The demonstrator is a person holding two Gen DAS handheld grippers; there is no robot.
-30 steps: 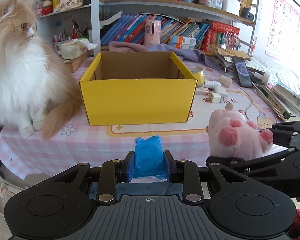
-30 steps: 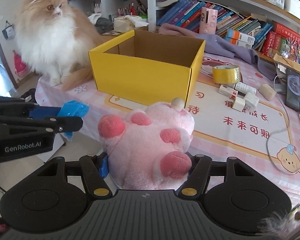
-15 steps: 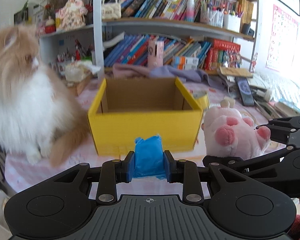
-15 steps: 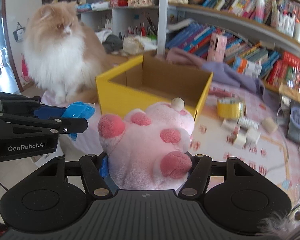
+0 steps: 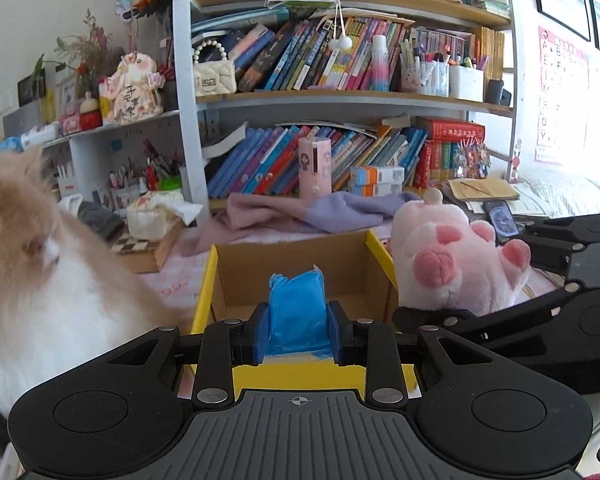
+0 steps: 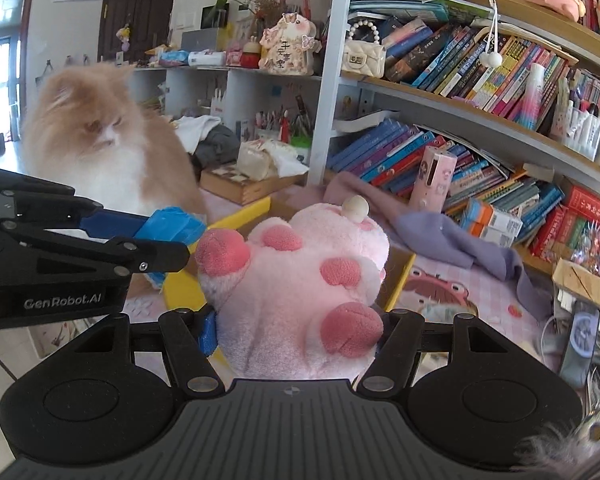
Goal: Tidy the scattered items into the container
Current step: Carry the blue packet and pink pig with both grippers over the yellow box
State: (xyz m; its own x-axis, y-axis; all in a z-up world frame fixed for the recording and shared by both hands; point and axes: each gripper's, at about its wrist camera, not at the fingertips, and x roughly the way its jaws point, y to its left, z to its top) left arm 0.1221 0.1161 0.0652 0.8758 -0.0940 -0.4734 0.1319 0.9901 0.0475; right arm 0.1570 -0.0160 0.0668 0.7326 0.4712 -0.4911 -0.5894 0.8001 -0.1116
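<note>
My left gripper [image 5: 298, 334] is shut on a blue plastic packet [image 5: 298, 312], held over the near wall of the open yellow cardboard box [image 5: 208, 292]. My right gripper [image 6: 296, 336] is shut on a pink plush paw toy [image 6: 300, 288], which hangs just to the right of the box's right wall [image 5: 378, 248]. In the left wrist view the plush paw toy [image 5: 448, 264] and the right gripper's black arm sit at the right. In the right wrist view the left gripper [image 6: 168, 236] with the blue packet [image 6: 176, 226] reaches in from the left, and the plush hides most of the yellow box [image 6: 244, 216].
A fluffy orange and white cat [image 5: 40, 280] sits close against the box's left side. Behind the box lie a lilac cloth [image 5: 312, 212], a pink cylinder [image 5: 315, 166] and shelves of books [image 5: 340, 152]. A phone [image 6: 580, 336] and papers lie at the right.
Both grippers have risen and moved toward the box with their loads. The box now fills the space just beneath them. The cat has turned its head toward the box.
</note>
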